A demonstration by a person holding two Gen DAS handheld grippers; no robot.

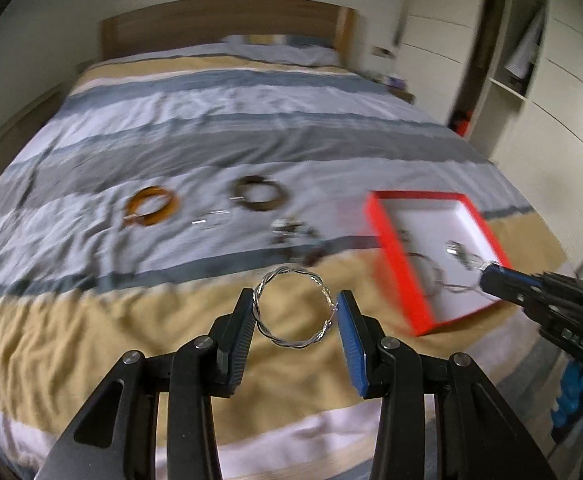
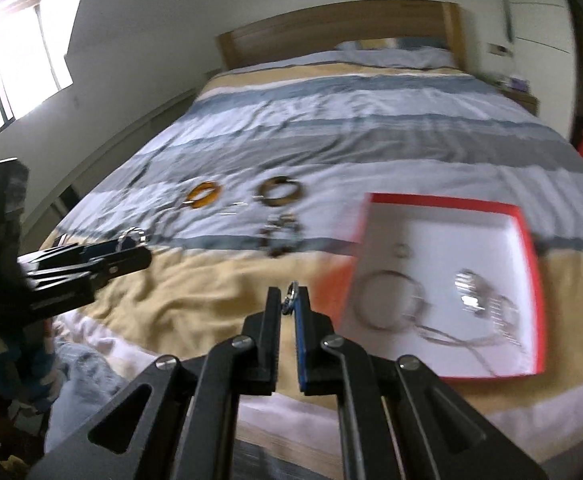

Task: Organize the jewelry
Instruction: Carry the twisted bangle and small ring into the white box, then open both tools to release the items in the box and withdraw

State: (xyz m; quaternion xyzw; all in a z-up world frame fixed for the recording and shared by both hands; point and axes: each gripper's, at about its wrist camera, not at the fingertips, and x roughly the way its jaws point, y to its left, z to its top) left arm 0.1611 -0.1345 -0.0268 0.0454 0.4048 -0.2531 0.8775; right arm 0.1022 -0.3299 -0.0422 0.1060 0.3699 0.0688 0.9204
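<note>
My left gripper (image 1: 296, 307) is shut on a twisted silver bangle (image 1: 293, 345) and holds it above the yellow stripe of the bed; it also shows in the right wrist view (image 2: 131, 250). My right gripper (image 2: 290, 301) is shut on a small silver ring (image 2: 290, 298) left of the red box (image 2: 529, 240); in the left wrist view (image 1: 487, 270) it hangs over the box (image 1: 387, 232). The box holds a silver bangle (image 2: 387, 300), a small ring (image 2: 402, 250) and a silver chain piece (image 2: 479, 300).
On the striped bedspread lie an orange bangle (image 1: 151, 205), a dark brown bangle (image 1: 258, 193), small silver pieces (image 1: 211, 218) and a dark jewelry cluster (image 1: 297, 236). A wooden headboard (image 1: 219, 20) stands at the far end. White wardrobes (image 1: 539, 80) stand at the right.
</note>
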